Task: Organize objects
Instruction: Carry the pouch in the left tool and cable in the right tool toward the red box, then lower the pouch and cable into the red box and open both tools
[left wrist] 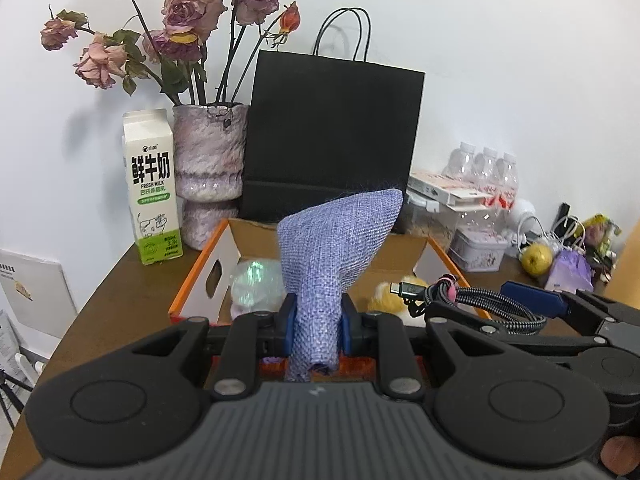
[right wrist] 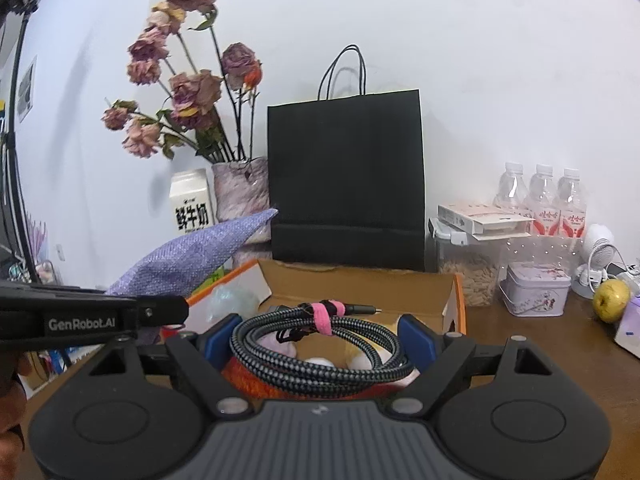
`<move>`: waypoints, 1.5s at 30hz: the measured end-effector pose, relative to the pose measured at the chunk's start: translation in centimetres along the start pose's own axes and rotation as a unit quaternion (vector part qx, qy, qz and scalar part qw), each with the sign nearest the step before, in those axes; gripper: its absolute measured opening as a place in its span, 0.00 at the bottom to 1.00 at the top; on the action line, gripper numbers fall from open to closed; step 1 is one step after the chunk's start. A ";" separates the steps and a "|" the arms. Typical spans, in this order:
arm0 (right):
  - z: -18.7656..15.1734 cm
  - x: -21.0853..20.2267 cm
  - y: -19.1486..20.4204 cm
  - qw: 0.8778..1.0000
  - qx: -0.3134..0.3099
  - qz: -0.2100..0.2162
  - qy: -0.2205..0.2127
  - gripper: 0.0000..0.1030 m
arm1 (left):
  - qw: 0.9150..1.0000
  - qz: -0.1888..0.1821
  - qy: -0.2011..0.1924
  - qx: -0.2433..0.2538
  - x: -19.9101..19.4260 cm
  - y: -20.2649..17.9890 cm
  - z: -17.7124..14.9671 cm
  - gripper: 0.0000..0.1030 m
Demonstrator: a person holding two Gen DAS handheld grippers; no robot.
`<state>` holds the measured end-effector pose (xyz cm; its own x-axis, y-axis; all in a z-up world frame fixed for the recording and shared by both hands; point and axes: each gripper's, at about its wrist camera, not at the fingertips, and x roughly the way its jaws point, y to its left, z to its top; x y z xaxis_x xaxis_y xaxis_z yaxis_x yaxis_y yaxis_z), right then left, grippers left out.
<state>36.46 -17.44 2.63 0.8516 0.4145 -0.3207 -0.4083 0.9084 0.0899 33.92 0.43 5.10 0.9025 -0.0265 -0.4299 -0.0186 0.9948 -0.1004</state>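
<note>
Purple woven cloth (left wrist: 336,248) is pinched tight between my left fingers (left wrist: 286,320), its loose end fanning up and forward above the box (left wrist: 200,276). My left gripper (left wrist: 316,322) is clamped on it at the narrow gathered part. Beside it, my right gripper (right wrist: 320,340) holds a coiled braided cable (right wrist: 320,352) between widely spread fingers (right wrist: 416,338); the blue pads press on either side of the coil, which is bound by a pink strap (right wrist: 322,316) (its plug sticks out toward the box's far wall). Both grippers hang over the near edge of the open cardboard box with orange trim, which sits on the brown tabletop (left wrist: 116,296).

Inside the box I can make out a shiny pale wrapped thing (left wrist: 256,280) at left and something yellow and fluffy (left wrist: 390,300) at right; what they are I cannot tell.

Behind the box stands a black paper bag (left wrist: 332,136), upright against the white wall. Left of it are a mottled pink vase (left wrist: 208,152) of dried roses (left wrist: 188,12) and a milk carton (left wrist: 152,188). To the right sit a clear container (right wrist: 468,276), a flowered tin (right wrist: 536,288), a yellowish apple (right wrist: 610,300), a small white fan (right wrist: 598,248) and three water bottles (right wrist: 542,196).
</note>
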 end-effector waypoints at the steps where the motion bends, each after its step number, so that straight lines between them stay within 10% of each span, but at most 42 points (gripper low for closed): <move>1: 0.2 0.5 -0.2 1.000 0.002 0.000 -0.002 0.81 | 1.000 -0.001 -0.001 -0.001 0.5 0.1 0.2 0.20; 37: 1.7 13.3 -3.0 0.999 -0.018 -0.031 0.024 0.81 | 0.999 0.019 0.041 0.002 13.8 1.9 3.9 0.21; 42: 1.6 13.5 -3.2 0.999 -0.016 -0.027 0.034 0.82 | 0.999 0.029 0.033 0.005 13.7 1.9 3.9 0.50; 45: 1.4 13.9 -3.2 0.999 -0.013 -0.022 0.047 1.00 | 0.999 0.040 0.022 0.010 13.4 1.7 3.8 0.96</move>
<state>50.04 -14.55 -0.77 0.8350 0.3657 -0.4111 -0.3803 0.9235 0.0490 47.63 2.14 2.55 0.8788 0.0500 -0.4745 -0.0815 0.9956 -0.0460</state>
